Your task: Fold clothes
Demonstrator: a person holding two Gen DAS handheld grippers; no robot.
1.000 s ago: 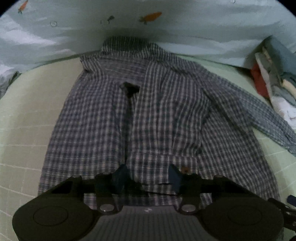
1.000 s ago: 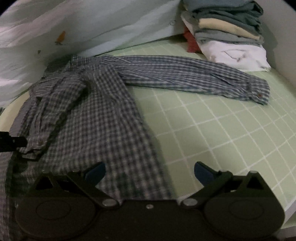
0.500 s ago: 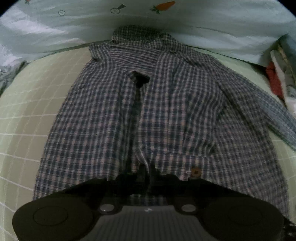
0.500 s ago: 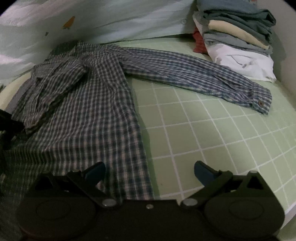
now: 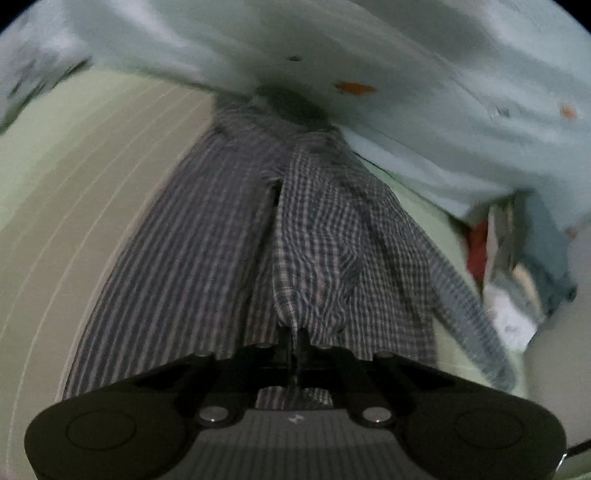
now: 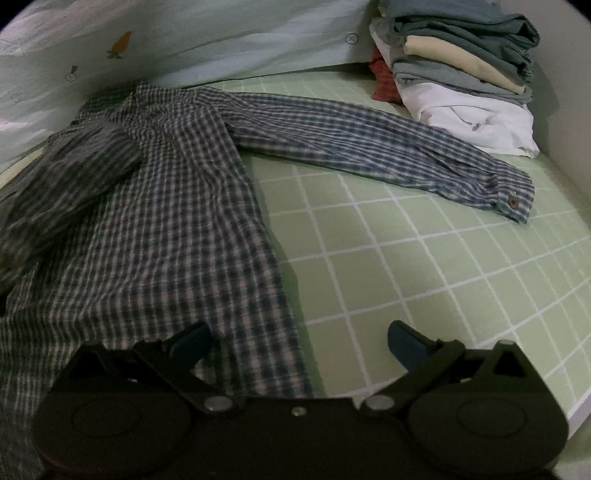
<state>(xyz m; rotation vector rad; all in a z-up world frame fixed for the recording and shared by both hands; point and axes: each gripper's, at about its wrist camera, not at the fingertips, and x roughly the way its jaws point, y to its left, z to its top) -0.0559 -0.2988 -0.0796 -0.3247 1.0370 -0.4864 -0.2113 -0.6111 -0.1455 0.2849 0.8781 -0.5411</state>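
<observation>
A blue and white checked shirt (image 6: 177, 229) lies spread on the green grid bedsheet (image 6: 424, 266). Its right sleeve (image 6: 369, 144) stretches out flat toward the clothes pile, cuff button up. The left sleeve (image 5: 314, 258) is folded over the shirt body, and my left gripper (image 5: 294, 341) is shut on its cuff end, lifting it so the cloth hangs in a ridge. My right gripper (image 6: 295, 338) stands open just above the shirt's lower right edge, one blue finger (image 6: 190, 341) over the cloth and the other over bare sheet, with nothing pinched.
A stack of folded clothes (image 6: 458, 74) sits at the far right by the wall. A pale quilt with carrot prints (image 6: 192, 33) is bunched along the back, touching the collar. The bed edge (image 6: 576, 406) runs at the lower right.
My left gripper shut on the folded sleeve's cuff, then lifted and rolled with it, pulling the sleeve up. The right gripper stayed open in nearly the same place.
</observation>
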